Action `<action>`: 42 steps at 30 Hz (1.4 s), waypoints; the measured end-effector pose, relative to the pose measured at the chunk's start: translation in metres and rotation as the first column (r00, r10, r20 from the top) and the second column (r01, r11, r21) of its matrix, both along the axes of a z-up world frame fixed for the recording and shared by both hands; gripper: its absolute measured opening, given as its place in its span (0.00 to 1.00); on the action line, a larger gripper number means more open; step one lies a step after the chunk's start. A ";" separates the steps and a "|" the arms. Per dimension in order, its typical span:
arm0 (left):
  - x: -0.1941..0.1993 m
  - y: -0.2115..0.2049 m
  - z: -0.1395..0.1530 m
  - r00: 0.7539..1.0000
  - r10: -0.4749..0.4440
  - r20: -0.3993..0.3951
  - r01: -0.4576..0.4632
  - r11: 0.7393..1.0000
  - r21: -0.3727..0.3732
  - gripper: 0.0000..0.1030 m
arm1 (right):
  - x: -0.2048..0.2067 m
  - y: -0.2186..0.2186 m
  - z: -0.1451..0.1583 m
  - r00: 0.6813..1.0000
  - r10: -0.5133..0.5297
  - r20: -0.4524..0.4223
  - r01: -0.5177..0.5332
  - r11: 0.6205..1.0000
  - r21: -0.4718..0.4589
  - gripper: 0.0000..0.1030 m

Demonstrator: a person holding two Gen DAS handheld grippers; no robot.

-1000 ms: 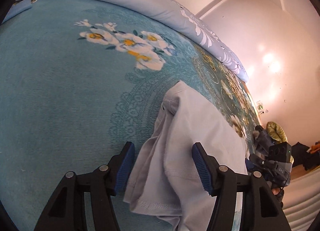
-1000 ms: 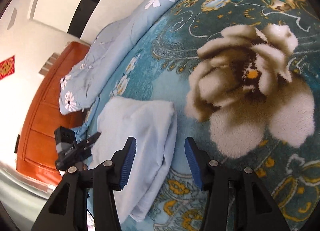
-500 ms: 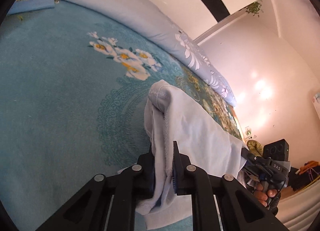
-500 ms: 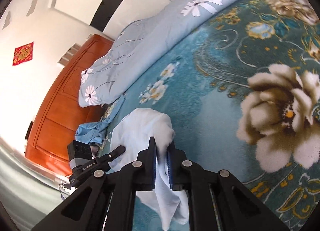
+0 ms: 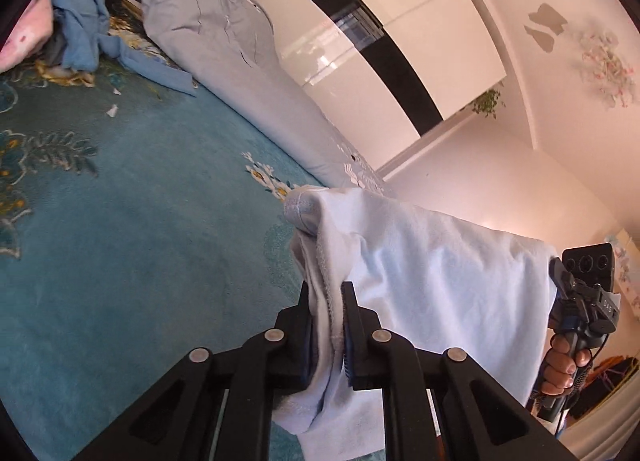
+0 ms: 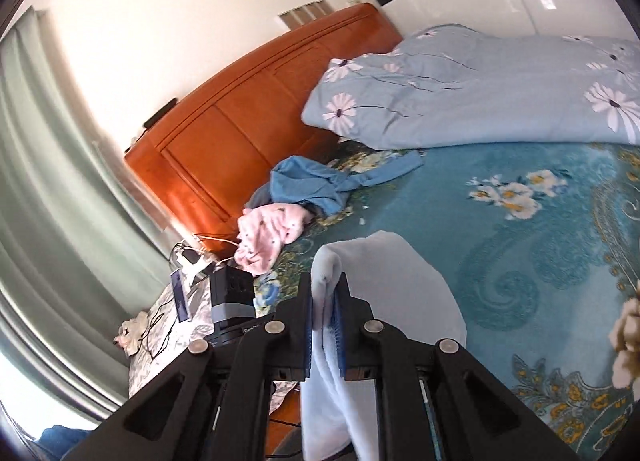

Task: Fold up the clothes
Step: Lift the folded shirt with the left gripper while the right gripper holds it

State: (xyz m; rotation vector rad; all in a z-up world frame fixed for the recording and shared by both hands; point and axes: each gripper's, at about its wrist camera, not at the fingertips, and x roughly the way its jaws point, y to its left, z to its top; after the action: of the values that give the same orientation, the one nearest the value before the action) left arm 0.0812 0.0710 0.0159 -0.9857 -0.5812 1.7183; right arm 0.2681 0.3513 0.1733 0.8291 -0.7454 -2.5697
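the left gripper [image 5: 327, 331] has just been closing and now clamps a bunched edge of the pale garment [image 5: 432, 281]; the right gripper [image 6: 323, 335] has likewise just been closing and pinches the opposite end of the same cloth, folds of it squeezed between the blue pads [image 6: 338, 331]. the garment hangs in the air between the two tools, clear of the teal floral blanket [image 5: 140, 261] on the bed, its span sagging from one grip to the other and a loose tail drooping below the left jaws. judgement: light, soft, fully limp knit; no stiffness to hold a shape, so it drapes and doubles wherever unsupported. the stitched hem [image 5: 300, 207] near the left grip looks thicker, probably a surer place to hold than plain single-layer cloth. both grips take several layers at once, so a layer could slip free if pulled hard; risk seems low given the weight. fabric surface looks matte, not slippery. other clothes, a blue piece [image 6: 316, 185] and a pink piece [image 6: 268, 237], lie crumpled near the wooden headboard [image 6: 240, 117], well apart from the held one.
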 end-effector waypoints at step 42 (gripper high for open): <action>0.021 0.154 -0.092 0.983 -0.164 0.078 0.181 0.902 -0.392 0.74 | 0.039 0.146 -0.241 0.878 -0.288 0.381 0.390 0.893 -0.223 0.52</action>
State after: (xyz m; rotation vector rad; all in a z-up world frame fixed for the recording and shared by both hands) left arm 0.1018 0.2249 -0.0758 -1.3217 -0.1605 1.6907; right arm 0.3066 0.4978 -0.0677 1.1399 -1.4629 -2.5349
